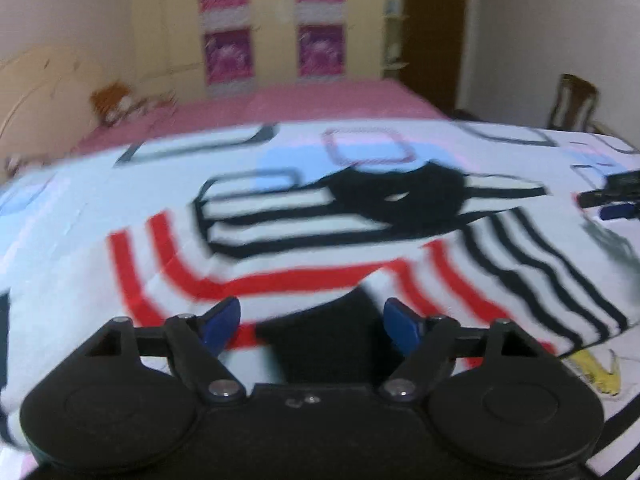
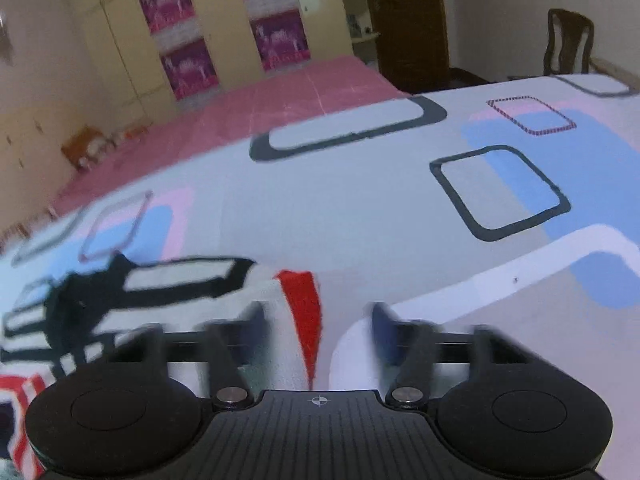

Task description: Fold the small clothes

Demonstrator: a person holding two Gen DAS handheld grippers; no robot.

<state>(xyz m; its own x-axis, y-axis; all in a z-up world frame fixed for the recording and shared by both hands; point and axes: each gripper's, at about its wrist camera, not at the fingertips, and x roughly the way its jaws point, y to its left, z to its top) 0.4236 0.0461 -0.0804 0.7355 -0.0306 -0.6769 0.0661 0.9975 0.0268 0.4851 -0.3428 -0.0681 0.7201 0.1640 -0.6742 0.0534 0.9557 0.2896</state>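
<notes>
A bed (image 2: 280, 92) with a pink sheet filled the far part of the room, in front of cream wardrobe doors (image 2: 120, 40) carrying purple-pink panels, and a wooden chair (image 2: 568, 44) stood by the white wall at the right. Nearer the cameras lay a white bedspread (image 2: 360, 208) printed with rounded squares outlined in dark grey, pale blue and pink. On that spread rested the small striped garment (image 1: 320, 248), white with red bands along one part, black bands along another and a solid black patch near its middle; in the left wrist view it lay spread directly ahead of the fingers, and in the right wrist view it occupied the lower left, with a red-striped edge reaching up between the fingers. The left gripper (image 1: 312, 320) hung just above the garment with its blue fingertips (image 1: 222, 320) set well apart, and no cloth was pinched between them as far as the blur allowed. The right gripper (image 2: 318, 328) was also parted, its fingers smeared by motion; the red strip of cloth lay in the gap, but the pads did not appear to press on it. That gripper's tips also showed at the right edge of the left wrist view, beside the garment's black-striped side.
</notes>
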